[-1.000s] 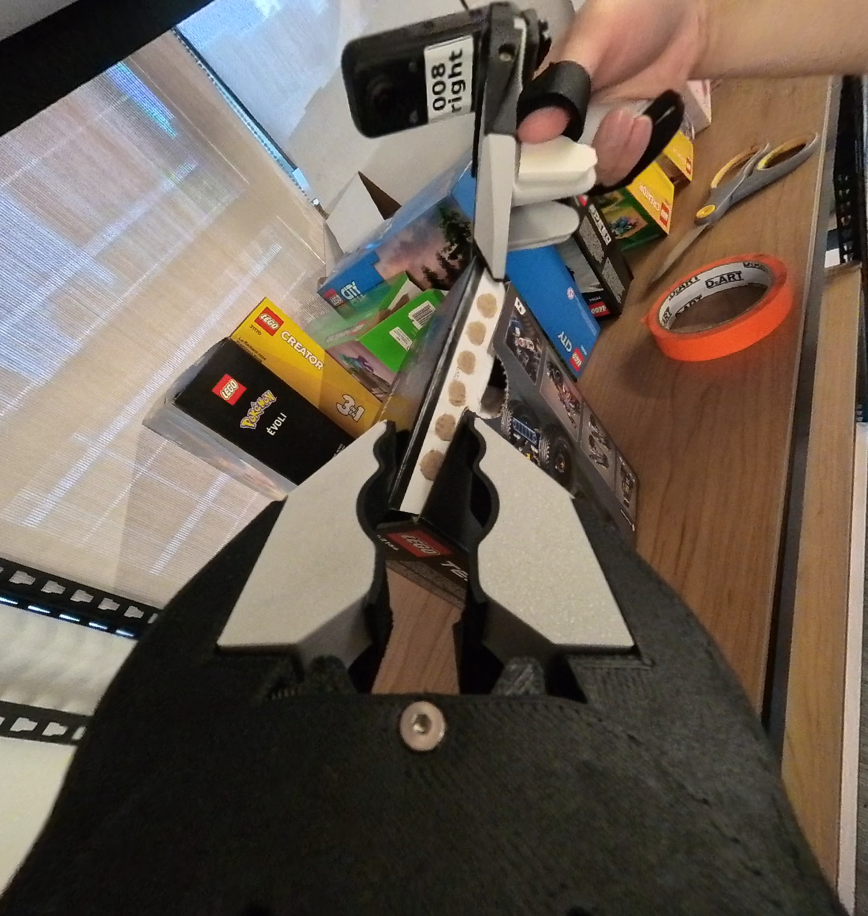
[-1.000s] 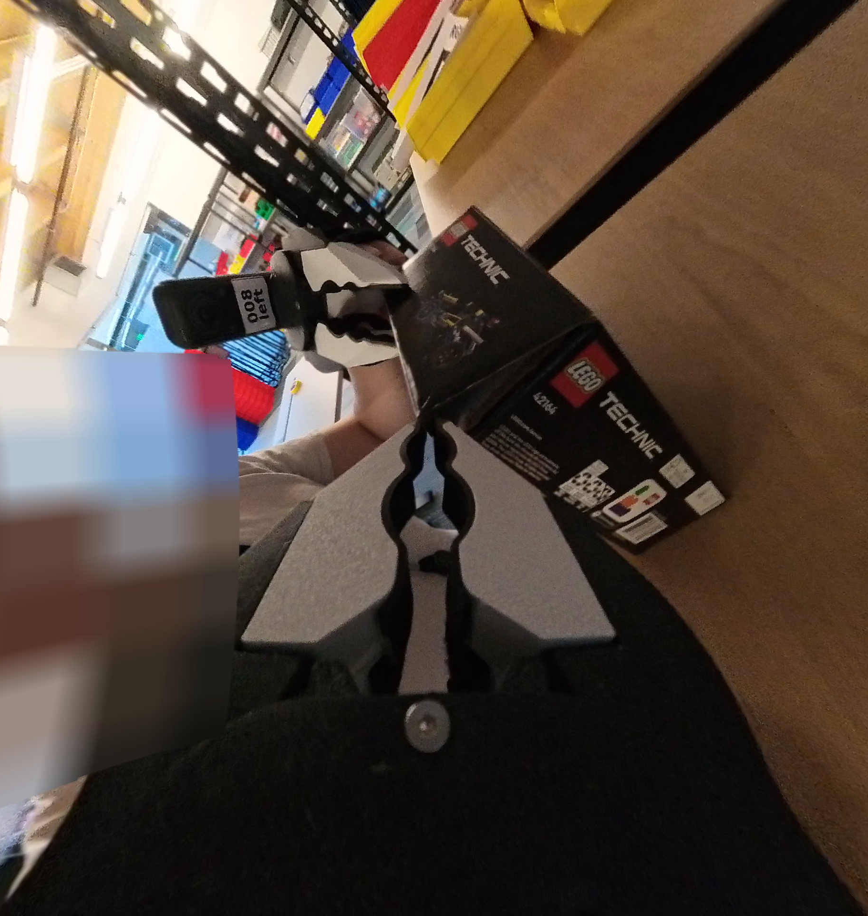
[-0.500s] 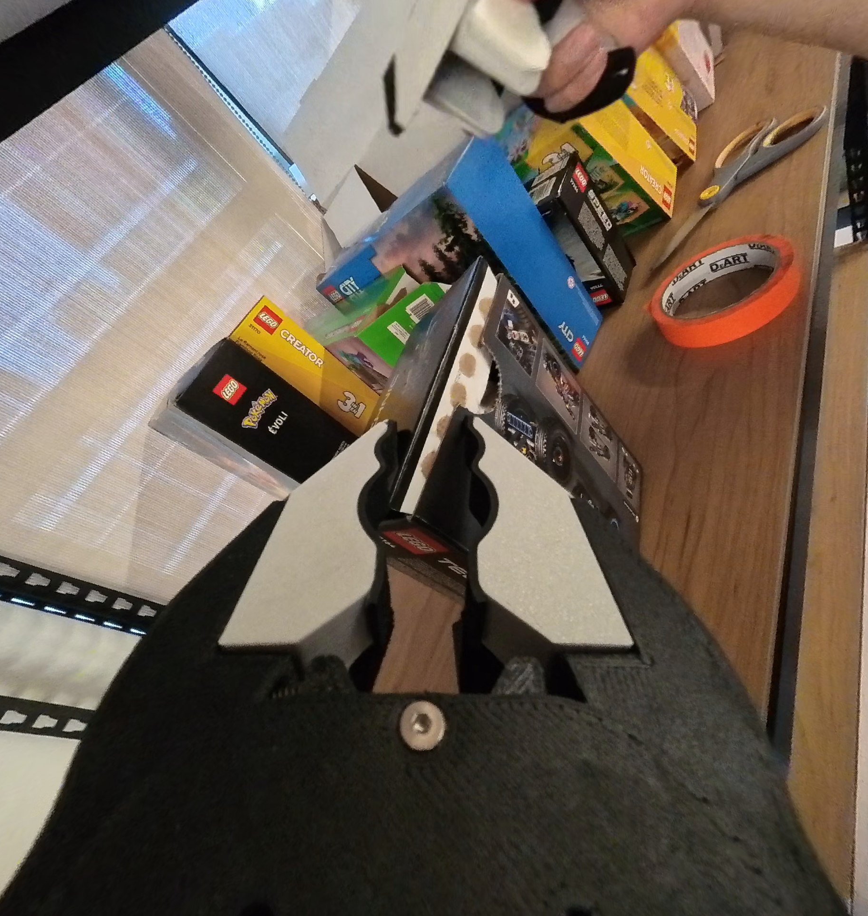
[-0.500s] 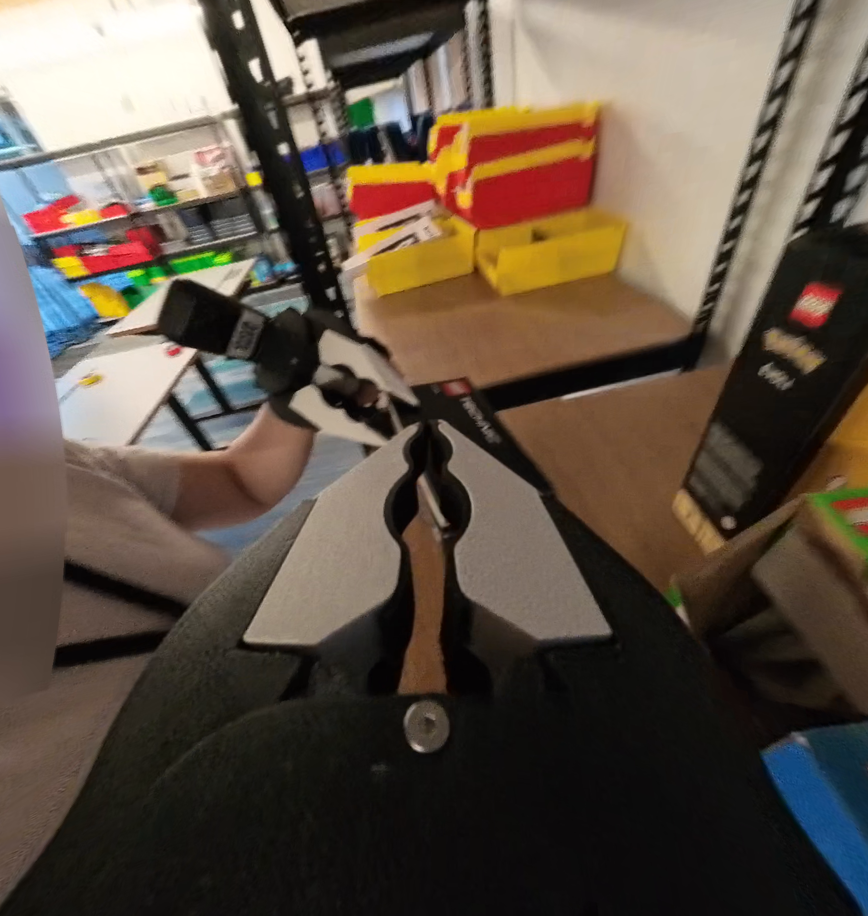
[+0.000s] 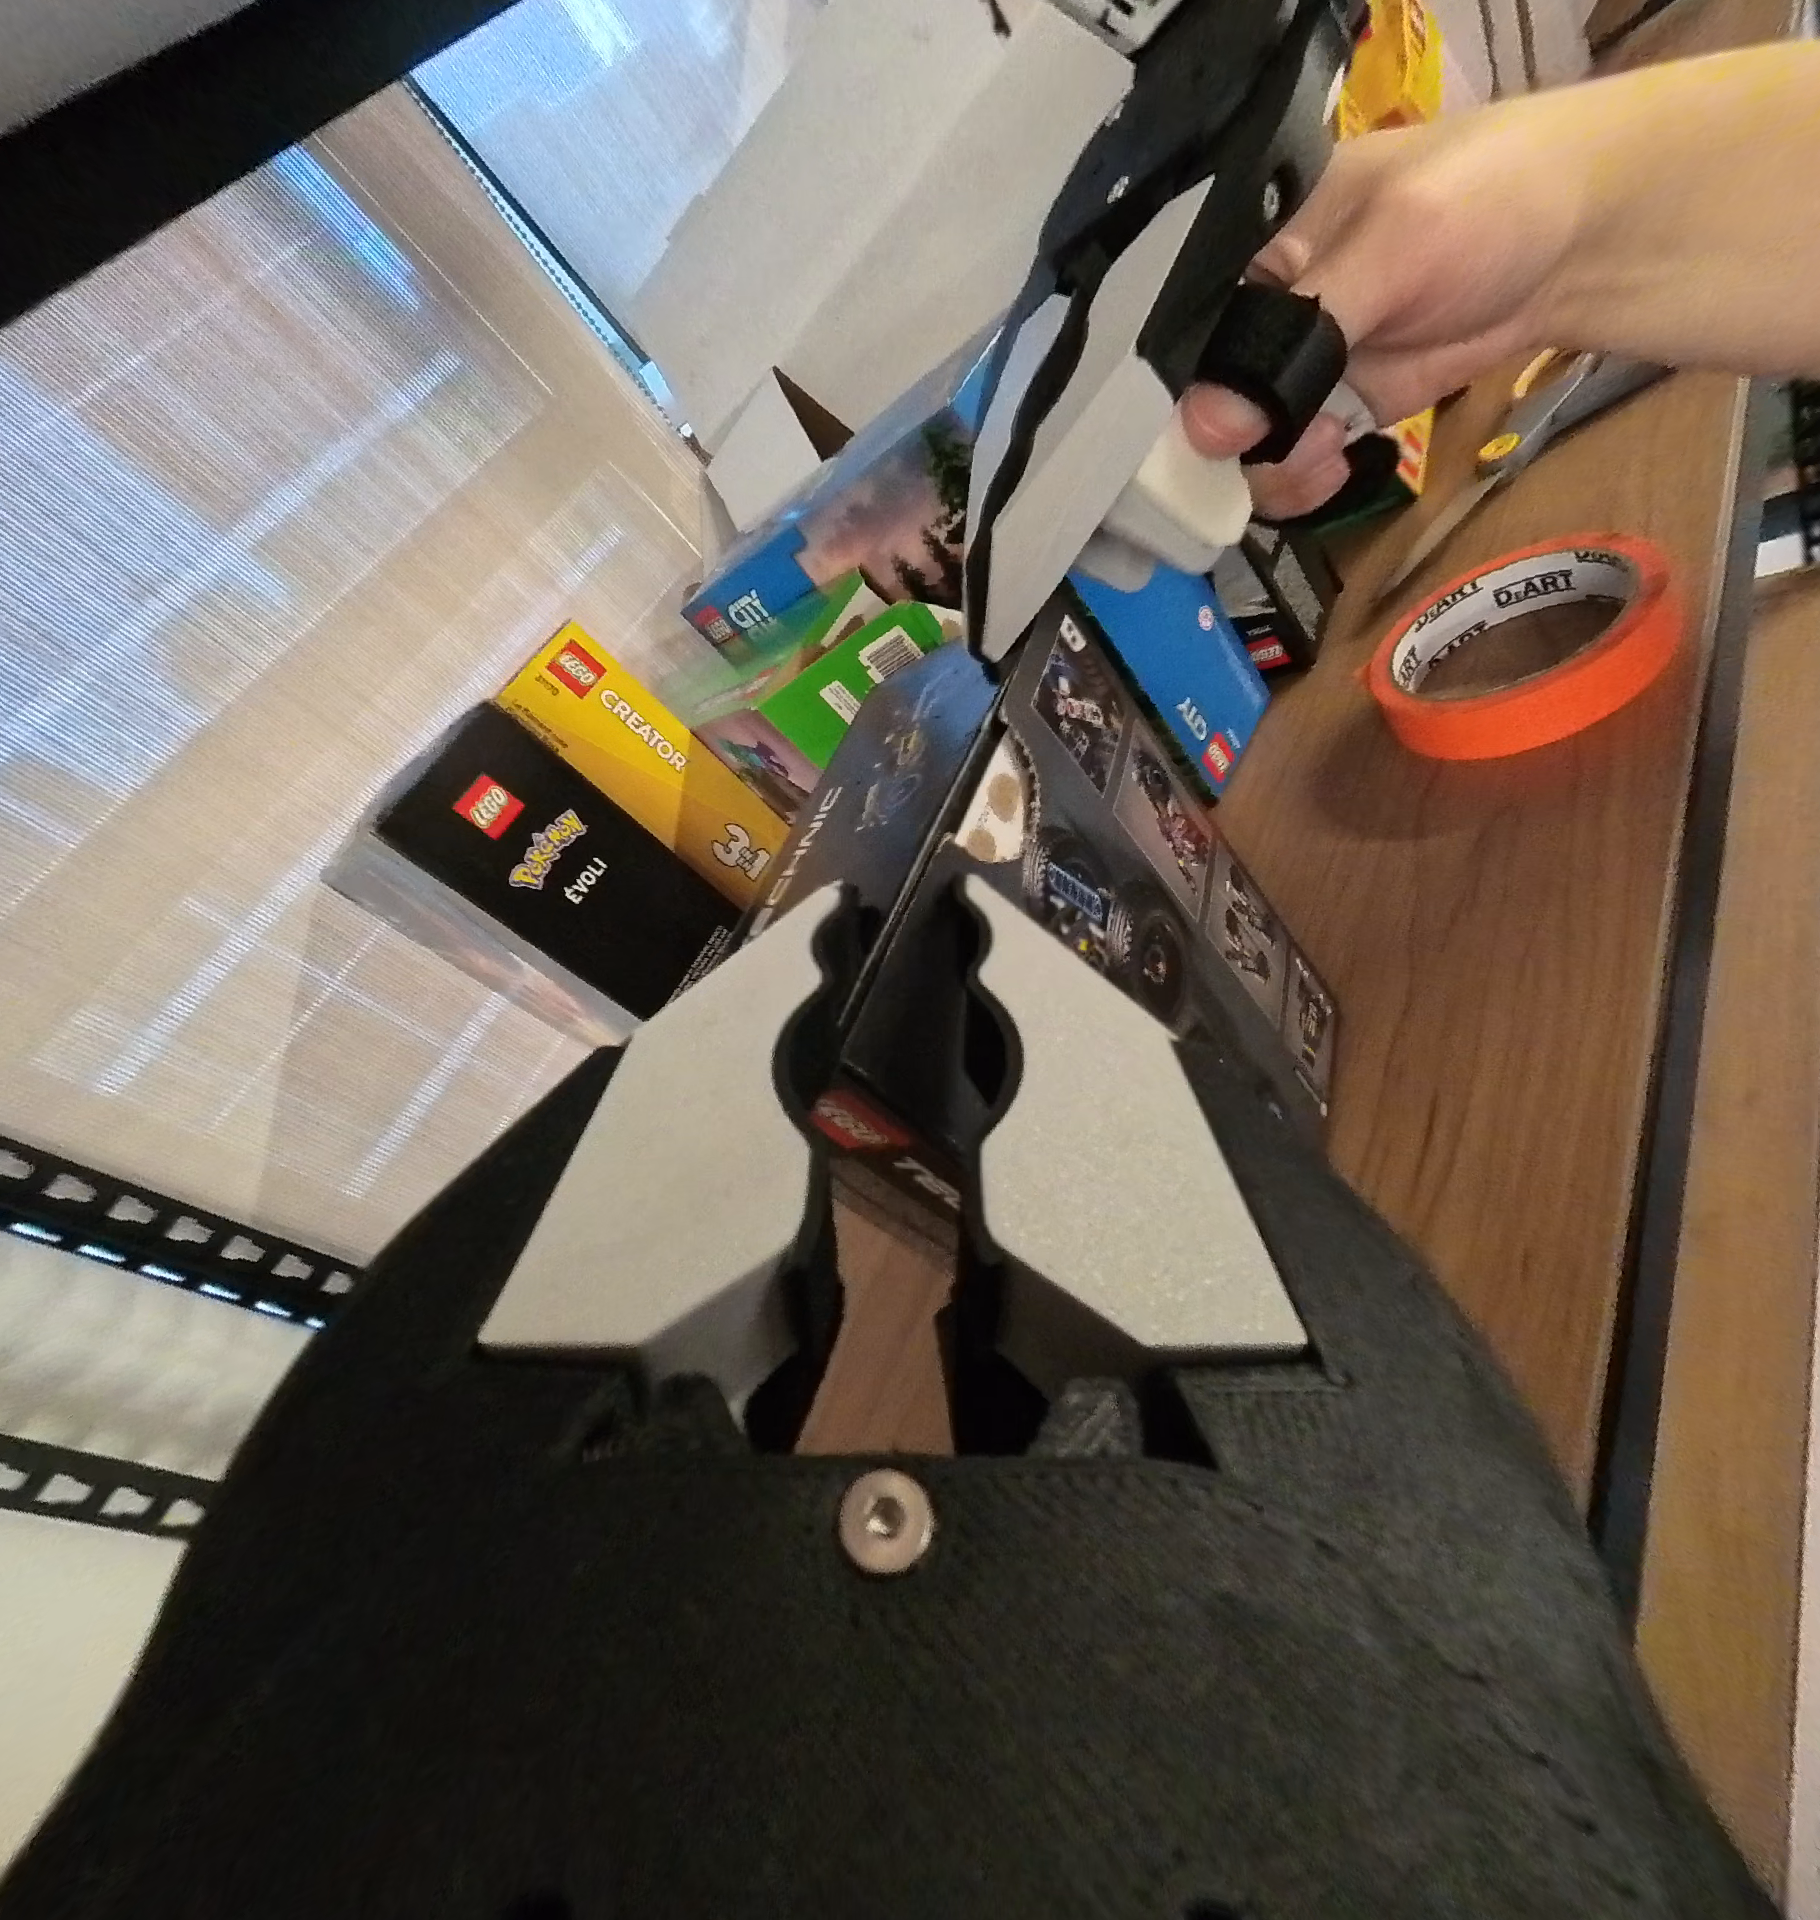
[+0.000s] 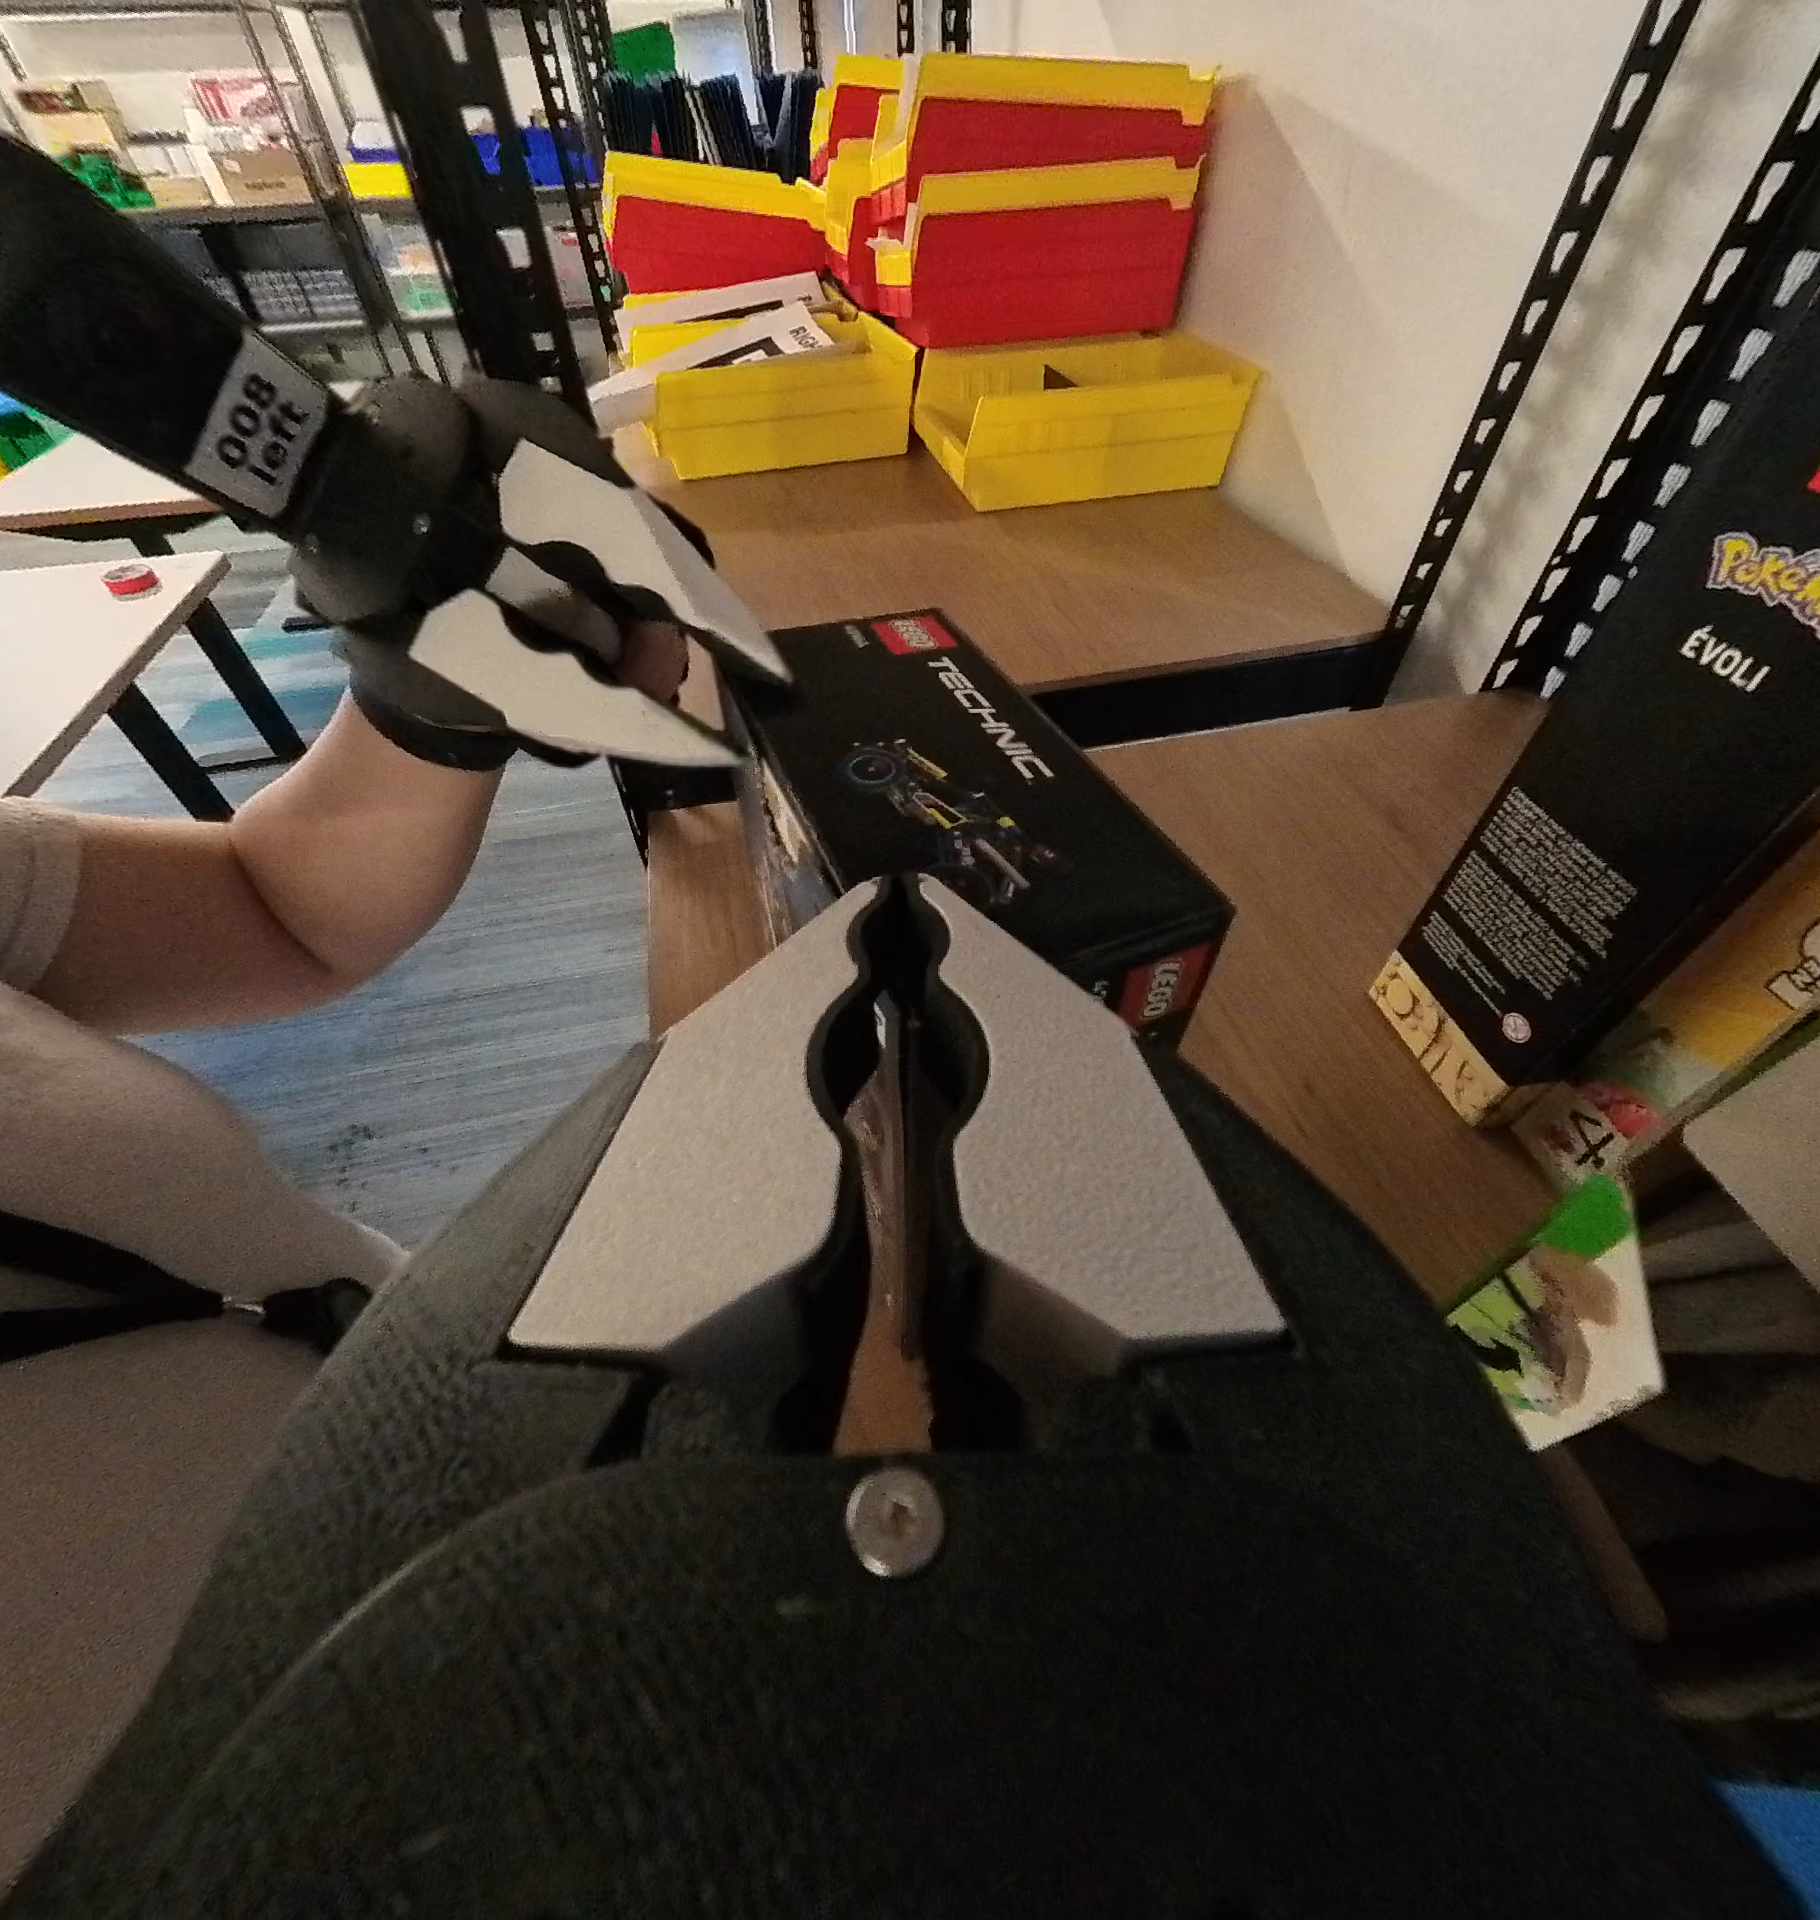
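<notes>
The left gripper (image 5: 901,894) is closed on one end of a black toy-set box (image 5: 1145,873), the box edge being clamped between its two grey fingers (image 5: 698,1122). In the right wrist view the same gripper (image 6: 755,717) is seen at 10 o'clock, its tips pinched on the far end of the box (image 6: 947,790). The box is lying flat on a wooden bench (image 6: 1332,852), at the bench's front corner.

The right gripper (image 6: 901,883) is positioned at the near end of the box. Its fingers (image 6: 1082,1174) are drawn almost together, with a narrow slot left between them; a thin edge is visible in that slot, but whether it is clamped cannot be told. In the left wrist view this gripper (image 5: 984,649) is seen at 1 o'clock, its tips touching the upper far corner of the box, and it is held by a bare hand (image 5: 1425,270).

An orange roll of tape (image 5: 1524,660) is lying flat on the bench at 2 o'clock in the left wrist view, apart from the box. Scissors (image 5: 1519,436) are located beyond it. A blue box (image 5: 1166,644) is placed just behind the black box. A tall black and yellow box (image 5: 573,842) is standing at 10 o'clock. In the right wrist view, yellow bins (image 6: 1082,416) and red bins (image 6: 1041,249) are stacked on a farther shelf at 12 o'clock.
</notes>
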